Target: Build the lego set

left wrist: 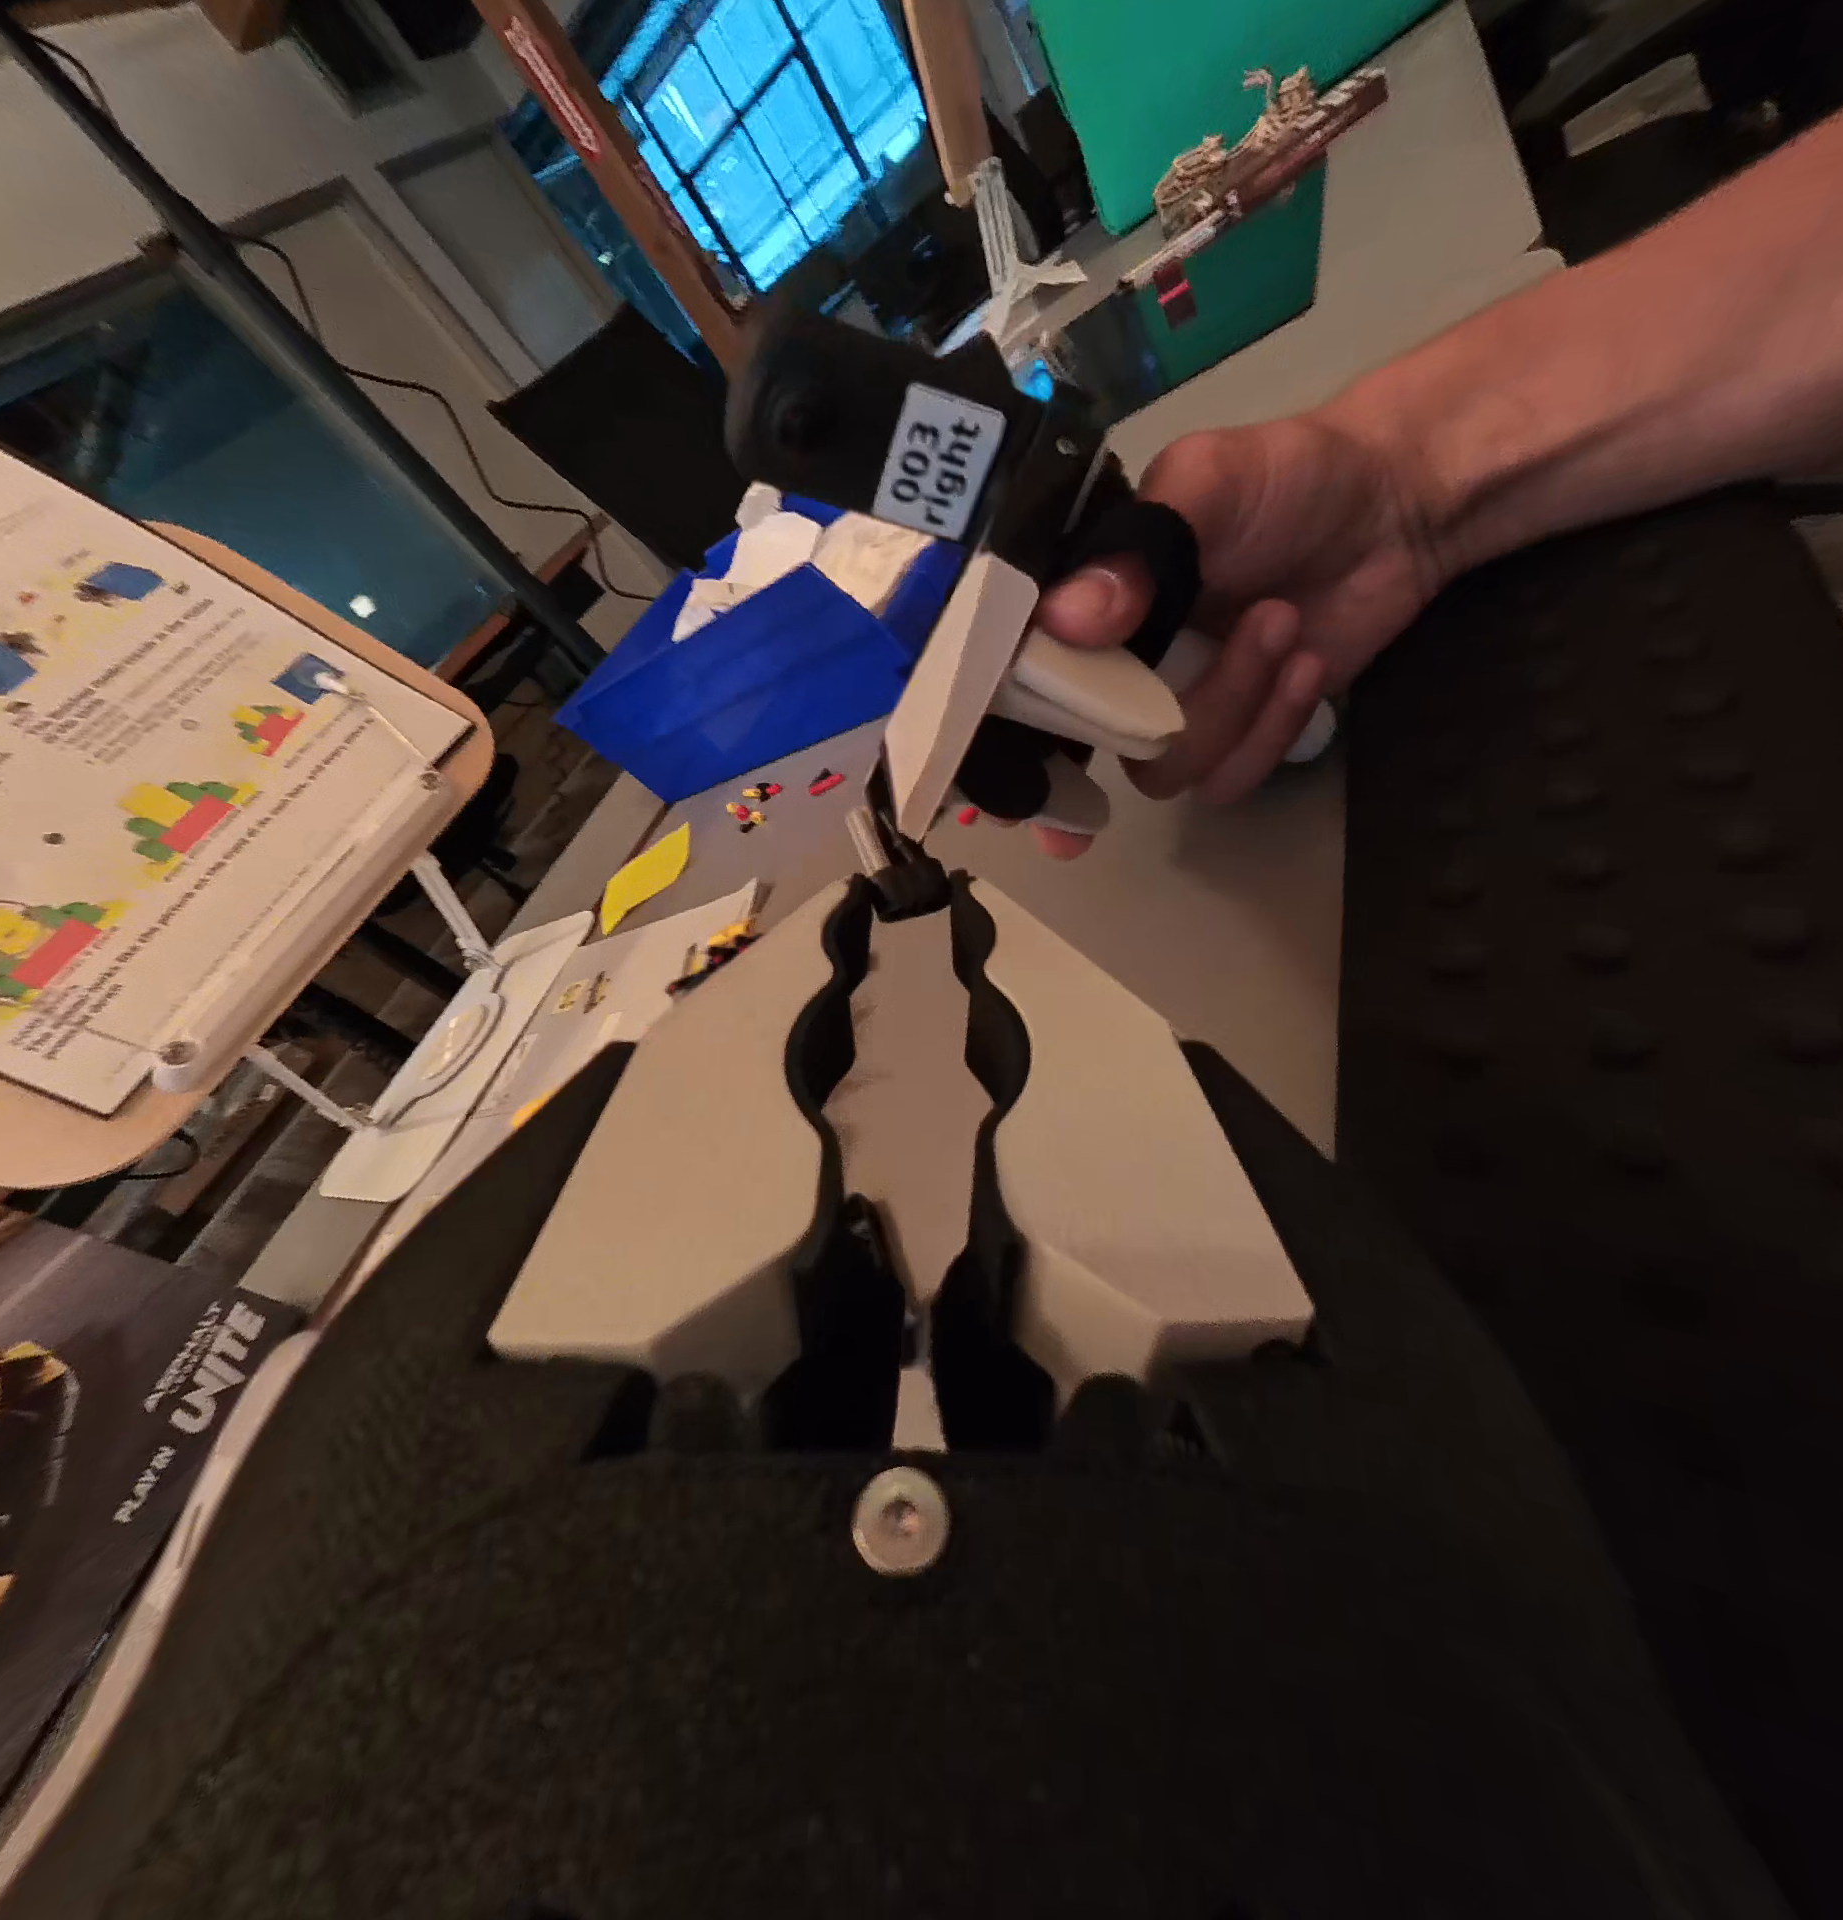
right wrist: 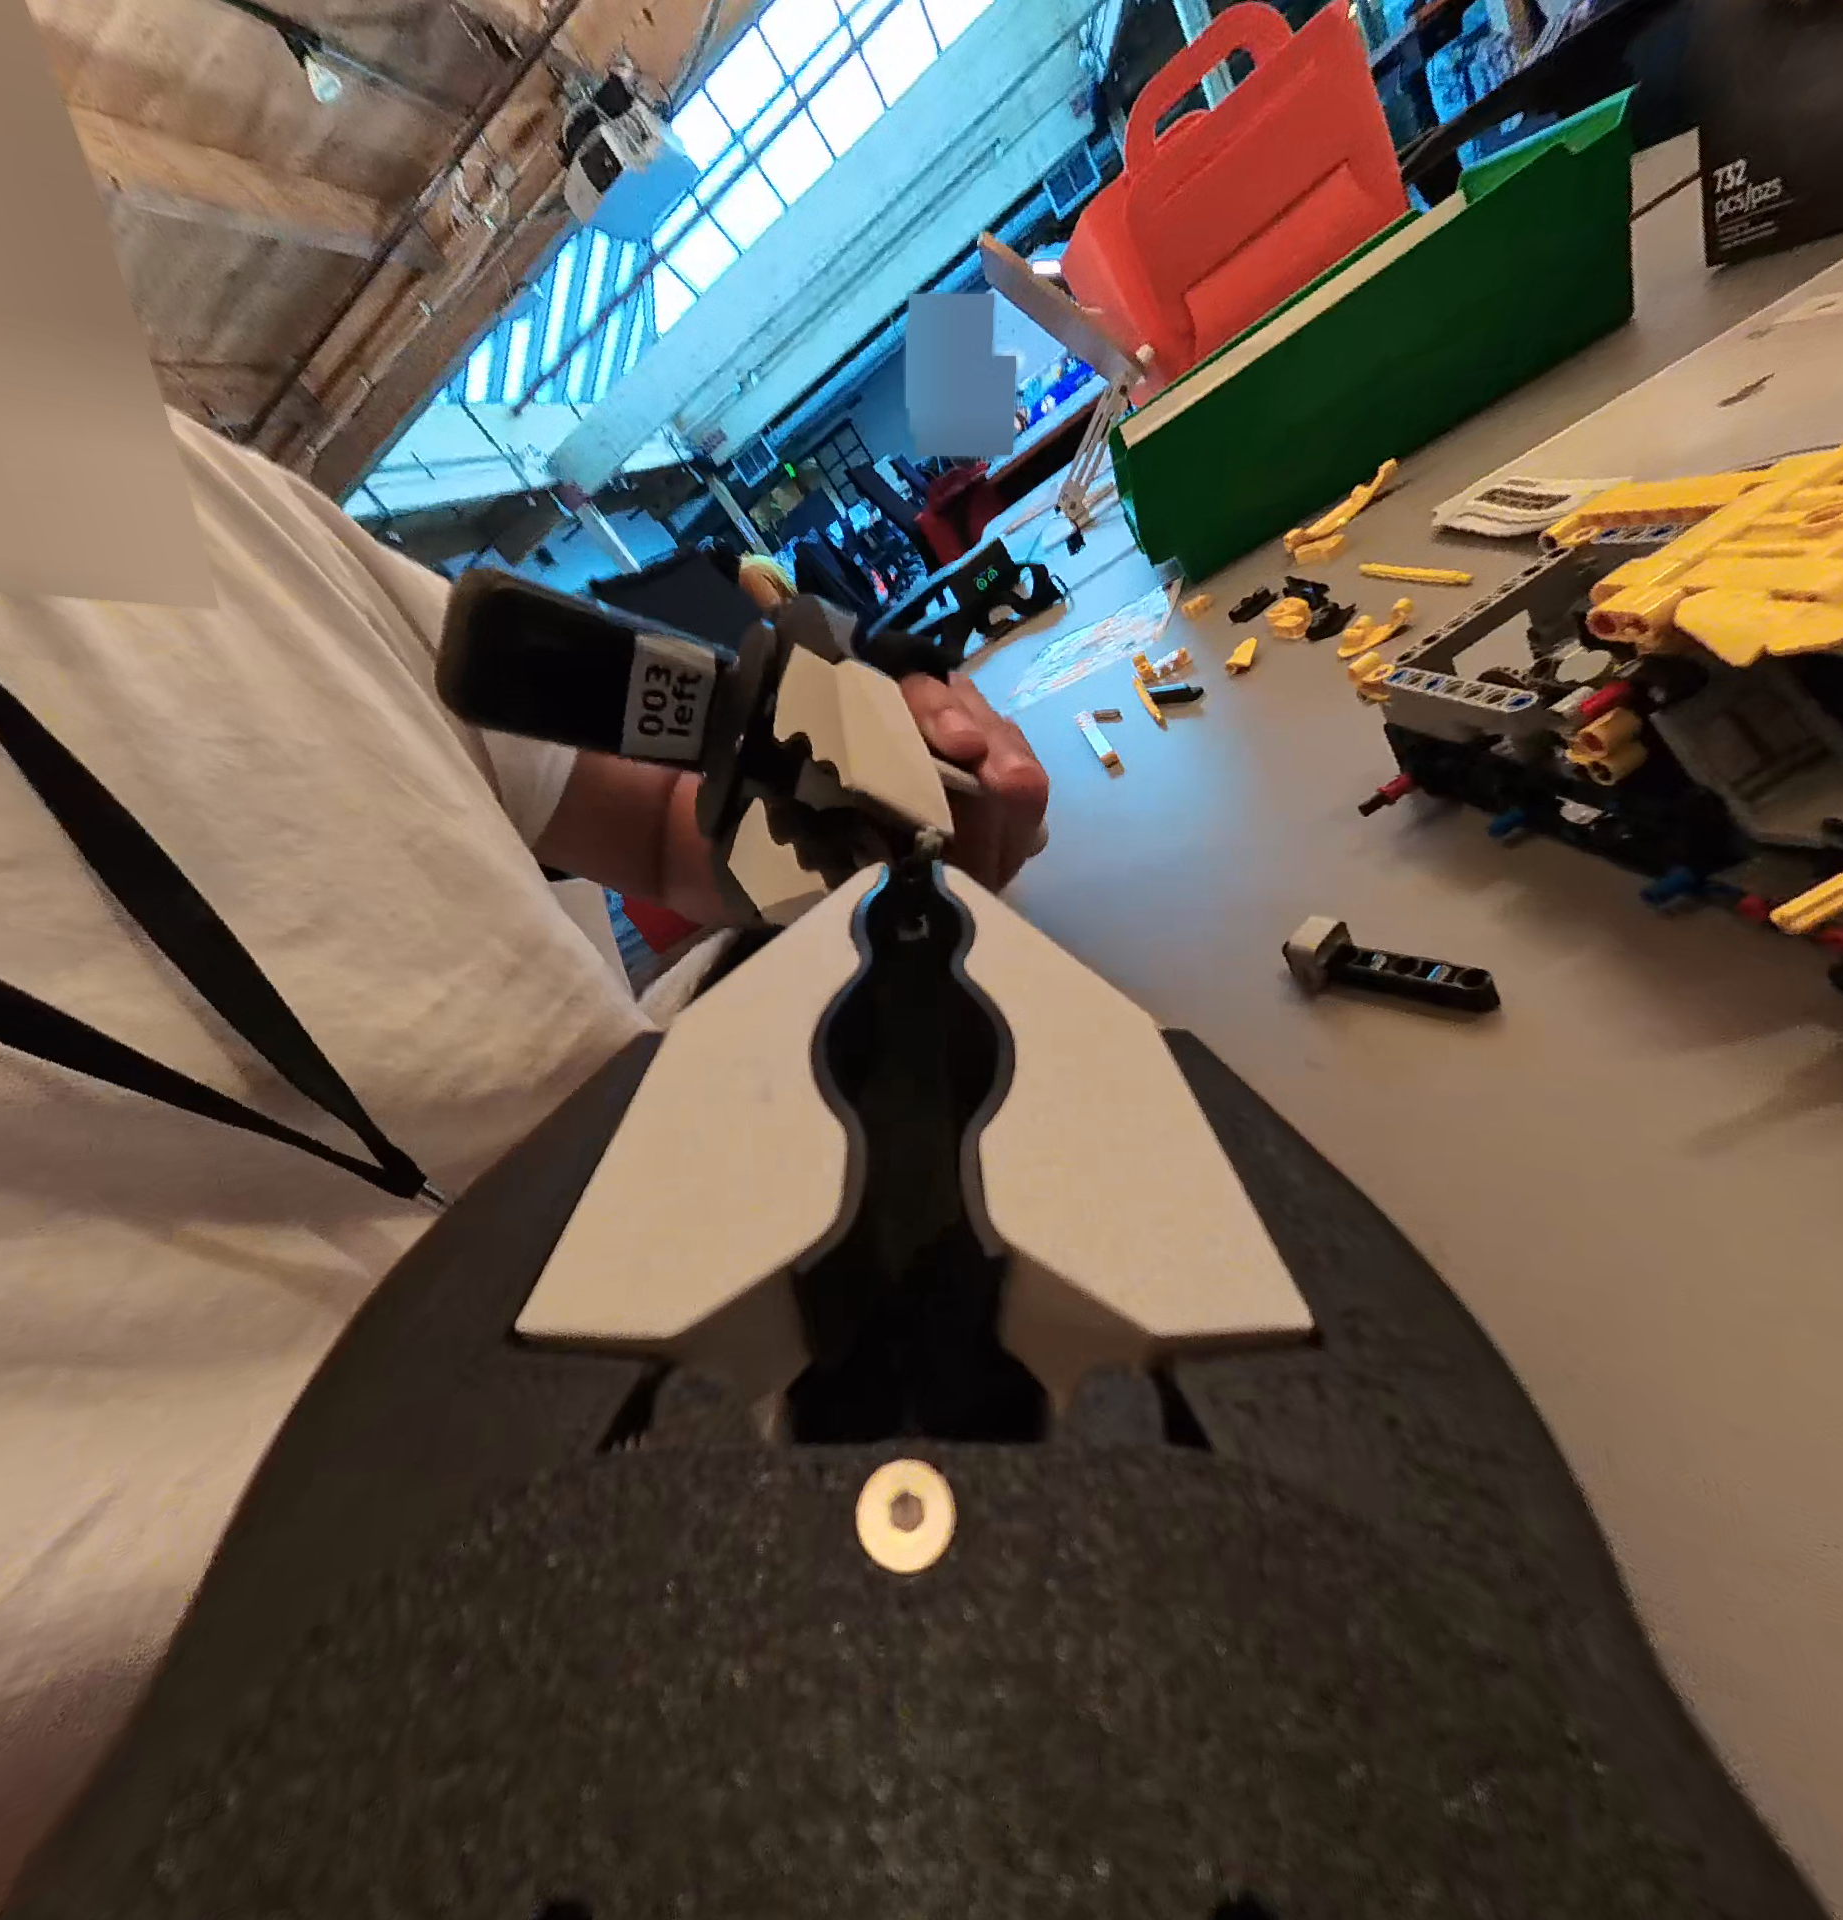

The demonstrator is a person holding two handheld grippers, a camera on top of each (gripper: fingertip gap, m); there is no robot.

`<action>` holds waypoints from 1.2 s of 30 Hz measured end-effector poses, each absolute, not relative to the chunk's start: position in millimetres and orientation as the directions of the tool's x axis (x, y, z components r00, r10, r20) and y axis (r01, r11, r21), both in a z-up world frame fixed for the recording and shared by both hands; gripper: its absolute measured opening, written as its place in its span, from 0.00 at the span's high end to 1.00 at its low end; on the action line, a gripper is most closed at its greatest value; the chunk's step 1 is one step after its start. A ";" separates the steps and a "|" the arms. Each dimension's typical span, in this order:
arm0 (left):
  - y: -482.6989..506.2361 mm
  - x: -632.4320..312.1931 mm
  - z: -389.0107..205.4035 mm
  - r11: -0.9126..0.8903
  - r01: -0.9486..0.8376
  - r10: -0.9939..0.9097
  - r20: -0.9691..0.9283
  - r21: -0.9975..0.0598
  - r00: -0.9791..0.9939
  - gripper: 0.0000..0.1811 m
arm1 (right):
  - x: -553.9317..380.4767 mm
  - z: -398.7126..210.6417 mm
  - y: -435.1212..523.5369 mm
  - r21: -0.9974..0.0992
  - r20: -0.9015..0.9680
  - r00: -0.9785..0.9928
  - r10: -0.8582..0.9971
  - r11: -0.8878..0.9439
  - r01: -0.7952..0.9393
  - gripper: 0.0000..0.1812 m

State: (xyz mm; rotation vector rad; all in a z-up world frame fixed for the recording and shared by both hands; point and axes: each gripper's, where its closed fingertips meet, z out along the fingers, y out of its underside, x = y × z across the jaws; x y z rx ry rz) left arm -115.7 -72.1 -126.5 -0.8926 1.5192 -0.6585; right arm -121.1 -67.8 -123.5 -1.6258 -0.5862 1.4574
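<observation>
The grey table [right wrist: 1260,1195] carried the half-built yellow-and-black lego model [right wrist: 1665,665] at about two o'clock in the right wrist view, with a green bin [right wrist: 1395,395] behind it at one o'clock. Loose yellow and black pieces [right wrist: 1301,613] lay scattered between the two. A black beam with a grey end [right wrist: 1390,971] lay alone at three o'clock. In the left wrist view a blue bin [left wrist: 751,675] sat at twelve o'clock and an instruction sheet [left wrist: 158,800] stood at nine.

The left gripper [left wrist: 909,891] was narrowed onto a small black connector piece [left wrist: 904,885] at its tips. The right gripper [right wrist: 912,878] met it tip to tip, nearly closed; whether it gripped anything could not be told.
</observation>
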 end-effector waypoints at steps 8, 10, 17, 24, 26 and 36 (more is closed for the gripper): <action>-59.2 -115.6 -105.9 0.299 -0.084 -0.951 -0.303 -0.951 0.052 0.92 | -120.2 -102.7 -53.0 -0.797 -0.577 0.222 0.786 -0.483 -0.362 0.98; -57.6 -116.9 -99.0 0.196 -0.029 -0.980 -0.197 -0.980 0.031 0.92 | -121.2 -95.4 -51.0 -0.783 -0.577 0.214 0.788 -0.461 -0.417 0.98; -53.2 -119.4 -90.9 0.014 0.042 -0.999 -0.016 -0.999 -0.050 0.92 | -123.0 -86.1 -46.9 -0.757 -0.582 0.196 0.789 -0.438 -0.485 0.98; -45.3 -117.7 -108.3 0.370 -0.131 -0.918 -0.384 -0.920 0.100 0.92 | -121.5 -104.5 -40.8 -0.801 -0.576 0.311 0.756 -0.446 -0.399 0.98; -43.2 -117.4 -115.7 0.432 -0.191 -0.883 -0.456 -0.882 0.108 0.92 | -121.3 -112.4 -39.0 -0.823 -0.559 0.364 0.745 -0.445 -0.354 0.98; -44.9 -116.3 -126.4 0.534 -0.263 -0.816 -0.571 -0.803 0.086 0.92 | -121.2 -124.4 -41.9 -0.827 -0.562 0.360 0.745 -0.491 -0.275 0.98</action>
